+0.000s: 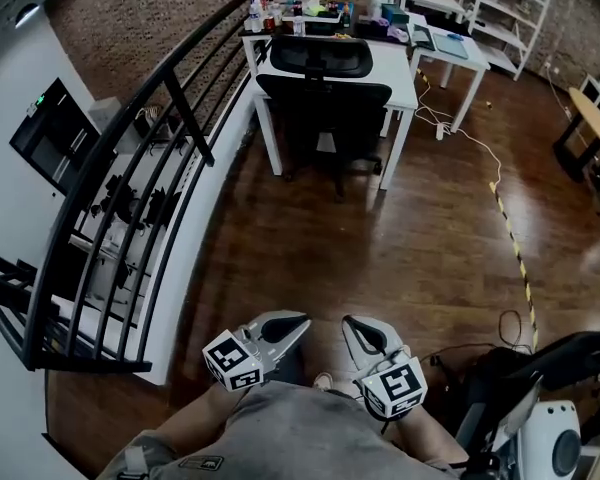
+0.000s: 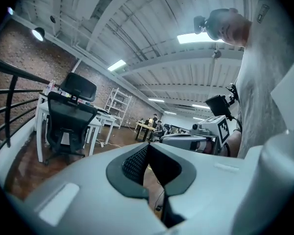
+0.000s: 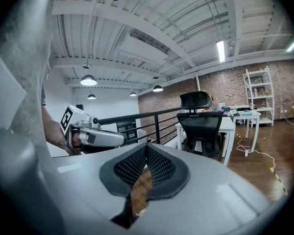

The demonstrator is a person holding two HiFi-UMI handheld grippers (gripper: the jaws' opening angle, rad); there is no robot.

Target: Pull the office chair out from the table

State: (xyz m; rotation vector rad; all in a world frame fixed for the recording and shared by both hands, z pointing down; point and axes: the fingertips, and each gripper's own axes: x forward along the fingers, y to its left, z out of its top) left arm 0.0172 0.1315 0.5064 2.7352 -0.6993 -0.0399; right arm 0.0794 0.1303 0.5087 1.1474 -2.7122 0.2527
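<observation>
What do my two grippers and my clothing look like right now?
The left gripper and right gripper are matching pale grey moulded shells tapering to the jaws, with dark mesh-textured pads. Each carries a white cube of black square markers. The person wears a grey shirt.

Black office chair (image 1: 324, 103) tucked under table (image 1: 404, 80)

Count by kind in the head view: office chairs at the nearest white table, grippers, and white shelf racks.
Black office chair: 1
Grippers: 2, left gripper and right gripper
White shelf rack: 1
Total: 4
</observation>
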